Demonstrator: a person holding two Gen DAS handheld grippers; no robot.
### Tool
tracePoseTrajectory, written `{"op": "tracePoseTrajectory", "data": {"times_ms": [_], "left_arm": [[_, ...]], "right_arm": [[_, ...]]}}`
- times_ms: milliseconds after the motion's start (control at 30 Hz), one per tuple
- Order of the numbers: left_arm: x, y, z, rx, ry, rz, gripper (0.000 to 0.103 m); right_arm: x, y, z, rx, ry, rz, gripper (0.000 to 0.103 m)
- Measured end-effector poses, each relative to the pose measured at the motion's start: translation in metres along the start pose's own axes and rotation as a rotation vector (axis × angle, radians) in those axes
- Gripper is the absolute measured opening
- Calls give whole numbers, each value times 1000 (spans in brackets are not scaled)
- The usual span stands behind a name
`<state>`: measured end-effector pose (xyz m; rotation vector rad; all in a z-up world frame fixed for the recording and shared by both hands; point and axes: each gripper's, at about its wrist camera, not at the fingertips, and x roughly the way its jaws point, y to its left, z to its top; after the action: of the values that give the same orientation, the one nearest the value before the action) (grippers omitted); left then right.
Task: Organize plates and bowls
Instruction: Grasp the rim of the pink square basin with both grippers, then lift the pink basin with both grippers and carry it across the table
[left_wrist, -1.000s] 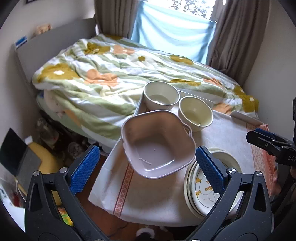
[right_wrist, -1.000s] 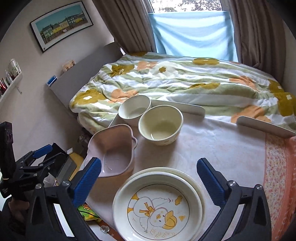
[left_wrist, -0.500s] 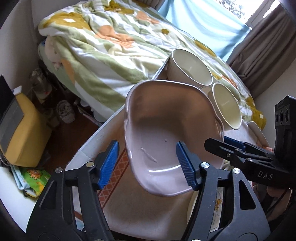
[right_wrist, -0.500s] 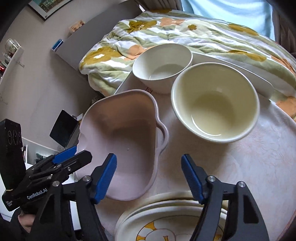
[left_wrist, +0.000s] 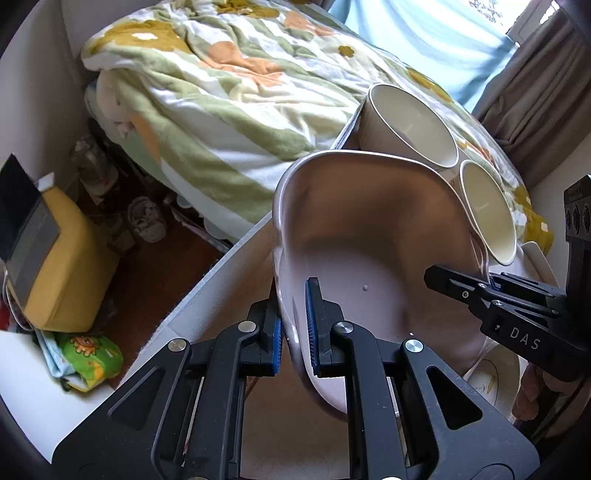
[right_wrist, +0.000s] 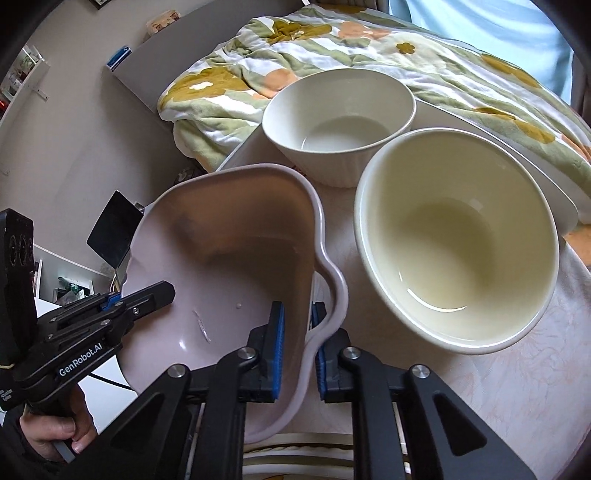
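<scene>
At the near edge of the table (right_wrist: 498, 387), both tools have clamped the same pale lilac dish (right_wrist: 236, 258): the left gripper (left_wrist: 295, 332) has its blue pads pinched tight on the dish's left wall, one pad inside and one outside, and the right gripper (right_wrist: 297, 347) is squeezed just as narrowly on the opposite wall, beside the looped handle. Both sets of jaws are nearly as closed as they go, with only the thin wall between them. The dish sits on the cloth-covered table with its near end over the stack of plates (right_wrist: 295, 448), whose rims show just below it. Just beyond it to the right stands a cream bowl (right_wrist: 458, 236), and behind that a white bowl (right_wrist: 340, 122), the two touching or nearly so. Farther off lies a bed under a flowered quilt (left_wrist: 221, 85). The step in hand looks like a two-handed grasp of the dish, taken but not yet lifted. The next move likely calls for raising both hands together and level, so the wall does not twist or slip, and clearing the cream bowl's rim.
</scene>
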<state>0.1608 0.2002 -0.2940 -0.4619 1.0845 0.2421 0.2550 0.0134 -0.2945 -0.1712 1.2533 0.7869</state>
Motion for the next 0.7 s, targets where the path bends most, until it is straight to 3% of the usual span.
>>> {"op": "tracePoseTrajectory", "data": {"times_ms": [300,500,700], "left_arm": [[-45,-12,7,99,-78,-15,9],[-93,-31,8,191,-130,-96,9],[-127,-74,-1,329,-150,-194,9]], "right_arm": [[-35,13,-10,48,-103,-21,13],[-88,25,-29,111,-221,-63,13],[-144,28,-66,191,-330,-166,13]]}}
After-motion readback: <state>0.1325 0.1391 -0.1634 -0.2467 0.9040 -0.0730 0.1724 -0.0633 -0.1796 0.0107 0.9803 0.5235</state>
